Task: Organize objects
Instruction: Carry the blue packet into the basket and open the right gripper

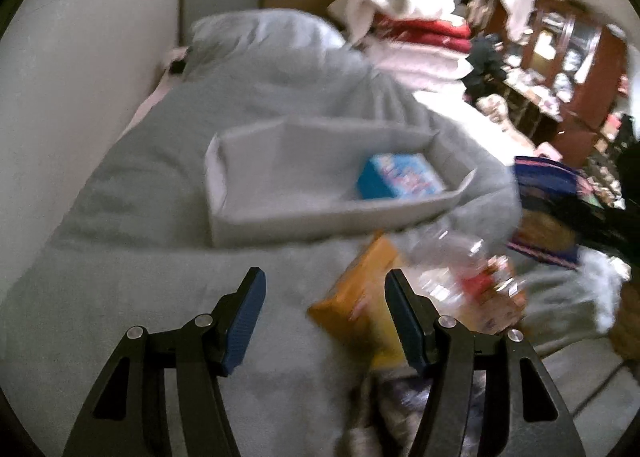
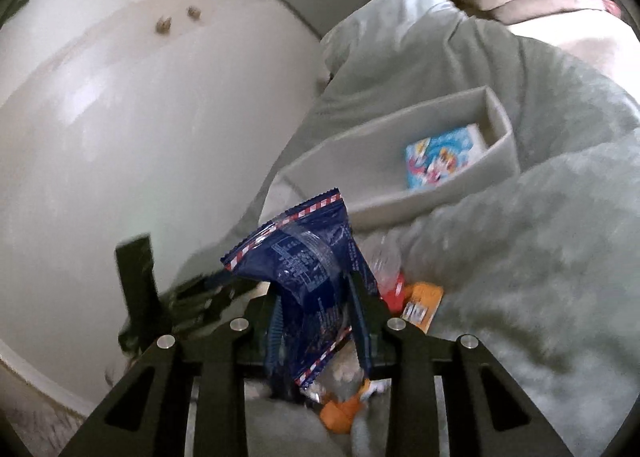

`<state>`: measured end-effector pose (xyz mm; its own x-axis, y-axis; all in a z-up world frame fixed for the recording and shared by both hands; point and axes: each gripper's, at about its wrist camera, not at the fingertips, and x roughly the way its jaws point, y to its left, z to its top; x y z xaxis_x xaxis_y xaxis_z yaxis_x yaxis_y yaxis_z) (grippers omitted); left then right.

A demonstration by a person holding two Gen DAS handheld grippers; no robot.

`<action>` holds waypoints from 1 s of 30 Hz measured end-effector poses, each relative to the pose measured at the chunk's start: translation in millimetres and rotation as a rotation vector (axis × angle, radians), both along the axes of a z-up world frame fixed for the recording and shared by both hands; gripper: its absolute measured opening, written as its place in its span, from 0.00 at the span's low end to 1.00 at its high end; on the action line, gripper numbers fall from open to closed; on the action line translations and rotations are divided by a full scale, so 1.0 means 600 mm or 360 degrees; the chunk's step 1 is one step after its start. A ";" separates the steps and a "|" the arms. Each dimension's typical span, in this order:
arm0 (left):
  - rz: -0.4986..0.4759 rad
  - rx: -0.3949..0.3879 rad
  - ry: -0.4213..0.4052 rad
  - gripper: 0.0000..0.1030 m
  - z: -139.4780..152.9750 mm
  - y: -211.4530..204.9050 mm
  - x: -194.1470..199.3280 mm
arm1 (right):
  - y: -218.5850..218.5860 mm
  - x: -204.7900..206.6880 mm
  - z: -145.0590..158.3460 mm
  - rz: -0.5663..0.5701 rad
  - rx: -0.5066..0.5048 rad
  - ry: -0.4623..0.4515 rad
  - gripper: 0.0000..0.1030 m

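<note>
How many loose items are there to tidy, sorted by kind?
Boxes: 2, blue box in the grey tray, orange box on the blanket.
Snack bags: 1, blue bag in the right gripper.
Plastic bottles: 1.
Total: 4

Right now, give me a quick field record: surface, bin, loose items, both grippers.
surface: grey fleece blanket
bin: grey rectangular fabric tray, holds light-blue cartoon-print box
loose items: orange flat packet and clear plastic bottle, lying beside the tray
left hand-held gripper: open, holding nothing
right hand-held gripper: shut on dark-blue foil snack bag
</note>
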<state>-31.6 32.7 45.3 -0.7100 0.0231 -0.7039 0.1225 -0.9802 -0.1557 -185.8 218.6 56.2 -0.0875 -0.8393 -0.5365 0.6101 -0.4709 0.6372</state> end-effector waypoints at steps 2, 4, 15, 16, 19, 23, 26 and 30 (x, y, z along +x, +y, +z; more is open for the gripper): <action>-0.0036 0.0017 0.0035 0.59 0.020 0.003 -0.018 | -0.007 -0.028 0.017 -0.0096 0.0039 0.0006 0.28; -0.0047 0.0035 0.0056 0.59 0.040 0.002 -0.050 | -0.027 -0.065 0.033 -0.0214 0.0186 0.0078 0.28; -0.0101 0.0017 -0.0142 0.59 0.045 0.016 -0.215 | -0.190 -0.214 0.015 -0.0435 0.0811 0.0235 0.32; -0.0106 0.0004 -0.0159 0.59 0.043 0.020 -0.223 | -0.192 -0.224 0.008 -0.0454 0.0845 0.0215 0.33; -0.0123 0.0007 -0.0187 0.59 0.038 0.032 -0.239 | -0.190 -0.244 -0.008 -0.0506 0.0920 0.0177 0.38; -0.0156 0.0032 -0.0160 0.59 0.041 0.047 -0.229 | -0.173 -0.254 -0.015 -0.0562 0.0936 0.0110 0.50; -0.0181 -0.0003 -0.0134 0.59 0.048 0.054 -0.217 | -0.155 -0.245 -0.007 -0.0557 0.0855 0.0097 0.50; -0.0180 0.0013 -0.0095 0.59 0.056 0.050 -0.185 | -0.127 -0.211 0.015 -0.0455 0.0734 0.0087 0.50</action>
